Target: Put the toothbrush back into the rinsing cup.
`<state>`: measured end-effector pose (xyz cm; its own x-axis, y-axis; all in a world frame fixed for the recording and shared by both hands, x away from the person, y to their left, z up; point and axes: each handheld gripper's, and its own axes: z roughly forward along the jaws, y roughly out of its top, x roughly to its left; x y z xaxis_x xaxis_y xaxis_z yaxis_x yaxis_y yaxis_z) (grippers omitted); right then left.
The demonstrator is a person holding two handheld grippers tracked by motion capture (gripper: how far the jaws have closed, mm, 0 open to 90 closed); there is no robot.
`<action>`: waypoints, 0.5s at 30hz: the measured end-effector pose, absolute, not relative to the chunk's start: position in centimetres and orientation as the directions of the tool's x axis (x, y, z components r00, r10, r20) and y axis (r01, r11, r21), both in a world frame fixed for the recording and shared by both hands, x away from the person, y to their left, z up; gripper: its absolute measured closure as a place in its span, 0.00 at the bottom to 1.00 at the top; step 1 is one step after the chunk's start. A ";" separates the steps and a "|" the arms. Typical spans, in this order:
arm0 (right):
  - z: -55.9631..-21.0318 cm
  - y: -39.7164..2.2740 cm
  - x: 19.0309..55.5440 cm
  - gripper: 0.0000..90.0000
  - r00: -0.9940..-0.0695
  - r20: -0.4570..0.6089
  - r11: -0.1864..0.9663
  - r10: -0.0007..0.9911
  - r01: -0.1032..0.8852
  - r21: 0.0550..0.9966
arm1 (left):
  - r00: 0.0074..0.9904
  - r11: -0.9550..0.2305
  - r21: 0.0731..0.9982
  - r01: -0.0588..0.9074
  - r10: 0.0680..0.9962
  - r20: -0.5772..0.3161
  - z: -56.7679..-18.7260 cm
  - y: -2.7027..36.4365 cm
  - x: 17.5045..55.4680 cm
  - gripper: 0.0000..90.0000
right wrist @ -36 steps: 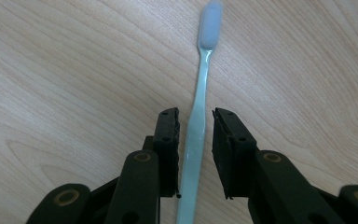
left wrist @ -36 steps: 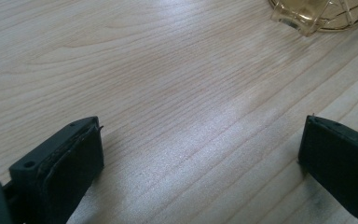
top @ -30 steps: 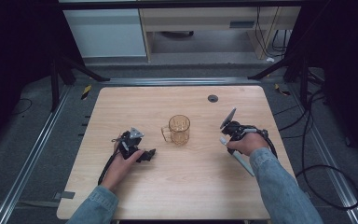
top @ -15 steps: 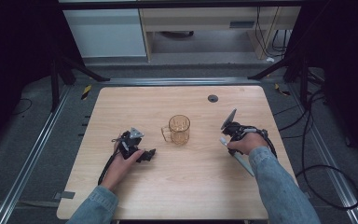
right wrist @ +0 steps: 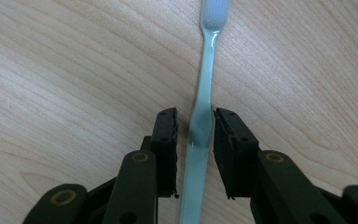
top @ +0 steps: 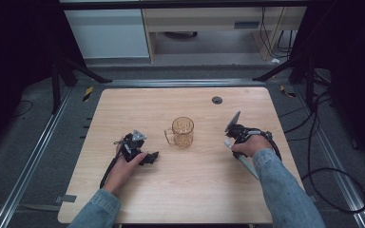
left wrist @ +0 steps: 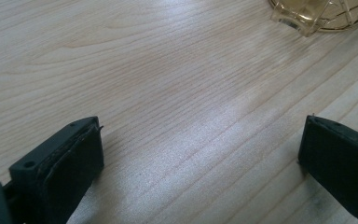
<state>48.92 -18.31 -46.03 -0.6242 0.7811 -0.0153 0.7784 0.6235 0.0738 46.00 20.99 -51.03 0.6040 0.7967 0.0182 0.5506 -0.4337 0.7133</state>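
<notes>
The toothbrush [right wrist: 204,100] runs bottom to top between the right gripper [right wrist: 195,119] jaws, narrowly apart, not yet clamped; left gripper [left wrist: 200,149] gapes wide.

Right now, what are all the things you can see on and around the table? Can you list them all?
Toothbrush: one, pale blue-green with a white head, lying flat on the table between the jaws of the right gripper, with small gaps at the pads.
Cup: one, clear amber with a handle, upright near the middle of the table.
Table: one, light wood, with a small dark round hole near its far edge.
Cabinet: one, white, on the floor beyond the table.
Cables: several, black, on the floor to the right.
Left gripper: one, black, jaws wide apart over bare wood.
Right gripper: one, black, jaws nearly closed around the toothbrush handle.
Sleeves: two, blue denim.
</notes>
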 end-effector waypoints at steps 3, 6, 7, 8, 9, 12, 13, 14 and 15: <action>-46.2 -18.3 49.0 0.79 -0.616 -0.017 0.616 0.787 0.785 0.067 | 0.604 -0.433 0.713 0.551 0.797 0.018 -51.0 21.0 46.0 0.00; -46.3 -18.4 49.1 0.80 -0.615 -0.016 0.615 0.788 0.786 0.065 | 0.604 -0.433 0.713 0.551 0.797 0.018 -51.0 21.0 46.0 0.00; -46.3 -18.4 49.2 0.80 -0.615 -0.015 0.615 0.788 0.786 0.065 | 0.604 -0.433 0.713 0.551 0.797 0.018 -51.0 21.0 46.0 0.00; -46.3 -18.4 49.2 0.80 -0.615 -0.015 0.615 0.788 0.786 0.065 | 0.604 -0.433 0.713 0.551 0.797 0.018 -51.0 21.0 46.0 0.00; -46.3 -18.4 49.2 0.80 -0.615 -0.015 0.614 0.789 0.786 0.067 | 0.604 -0.433 0.713 0.551 0.797 0.018 -51.0 21.0 46.0 0.00; -46.3 -18.5 49.3 0.81 -0.611 -0.012 0.610 0.792 0.790 0.065 | 0.604 -0.434 0.713 0.551 0.797 0.018 -51.0 21.0 46.0 0.00; -46.4 -18.5 49.3 0.81 -0.609 -0.009 0.608 0.793 0.791 0.063 | 0.604 -0.433 0.713 0.551 0.797 0.018 -51.0 21.0 46.0 0.00; -46.4 -18.5 49.3 0.82 -0.612 -0.008 0.611 0.791 0.789 0.062 | 0.604 -0.433 0.713 0.551 0.797 0.018 -51.0 21.0 46.0 0.00; -46.4 -18.5 49.3 0.82 -0.615 -0.009 0.615 0.788 0.786 0.060 | 0.604 -0.434 0.713 0.551 0.797 0.018 -51.0 21.0 46.0 0.00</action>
<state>49.30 -18.47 -46.41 -0.6154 0.7882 -0.0092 0.7865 0.6147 0.0598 46.00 20.98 -51.03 0.6040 0.7968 0.0180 0.5507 -0.4336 0.7133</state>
